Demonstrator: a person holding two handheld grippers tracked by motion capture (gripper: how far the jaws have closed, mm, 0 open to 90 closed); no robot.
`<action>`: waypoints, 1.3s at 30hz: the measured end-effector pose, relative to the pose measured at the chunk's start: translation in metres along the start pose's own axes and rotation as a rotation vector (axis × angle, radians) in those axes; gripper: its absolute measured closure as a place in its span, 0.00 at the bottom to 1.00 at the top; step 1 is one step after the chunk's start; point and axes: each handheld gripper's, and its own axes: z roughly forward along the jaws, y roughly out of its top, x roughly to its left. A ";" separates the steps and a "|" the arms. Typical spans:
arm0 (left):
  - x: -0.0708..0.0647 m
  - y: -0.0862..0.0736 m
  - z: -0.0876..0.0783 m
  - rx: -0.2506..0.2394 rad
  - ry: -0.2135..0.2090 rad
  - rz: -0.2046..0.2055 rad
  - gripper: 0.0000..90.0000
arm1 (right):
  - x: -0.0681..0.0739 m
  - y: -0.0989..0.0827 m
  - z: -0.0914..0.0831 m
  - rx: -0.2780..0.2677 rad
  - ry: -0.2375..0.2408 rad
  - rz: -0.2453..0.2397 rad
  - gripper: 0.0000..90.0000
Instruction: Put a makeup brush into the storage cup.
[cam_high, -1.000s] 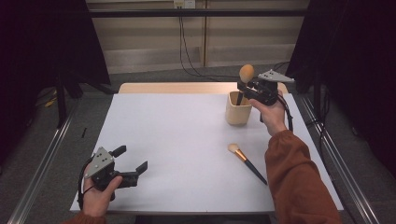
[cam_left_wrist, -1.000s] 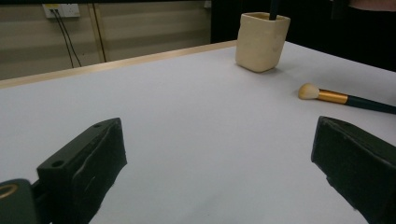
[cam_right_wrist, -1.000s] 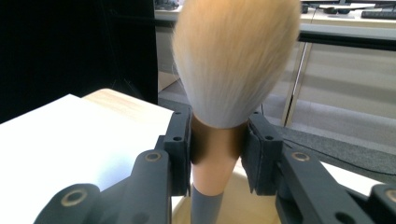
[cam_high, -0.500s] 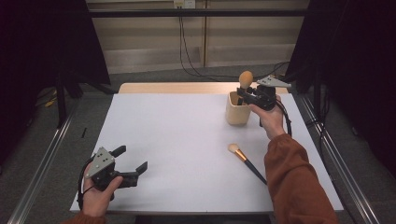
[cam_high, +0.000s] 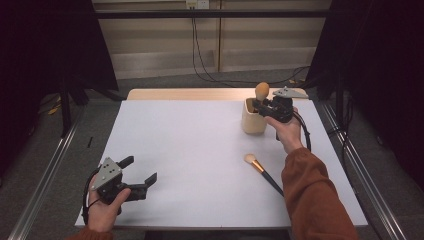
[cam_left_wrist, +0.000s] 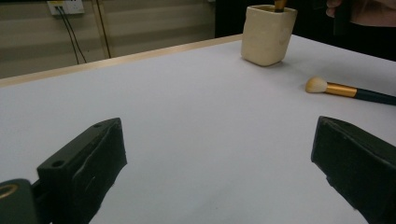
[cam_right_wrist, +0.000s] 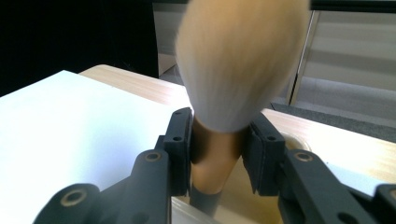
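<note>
A fluffy makeup brush (cam_right_wrist: 240, 65) is clamped upright by the right gripper (cam_high: 266, 104) over the beige cup (cam_high: 253, 120); the left gripper (cam_high: 134, 175) is held wide open and empty near the table's (cam_high: 190, 145) front edge.

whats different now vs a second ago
The right hand-held gripper, shut on the big brush, has come down, lowering its handle further into the beige cup. No grip was taken or let go. The left hand-held gripper stays open near the table's near left corner, and the second brush lies where it was on the white table.
</note>
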 end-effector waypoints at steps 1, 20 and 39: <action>0.000 0.000 0.000 0.000 0.000 -0.001 0.03 | 0.000 -0.001 0.000 -0.001 -0.001 0.005 0.71; 0.000 0.000 0.000 0.000 -0.003 -0.004 0.03 | -0.013 -0.016 -0.017 0.015 -0.081 0.067 0.15; 0.001 0.000 0.000 -0.005 -0.002 -0.006 0.03 | -0.007 -0.025 -0.042 -0.028 -0.030 0.073 0.04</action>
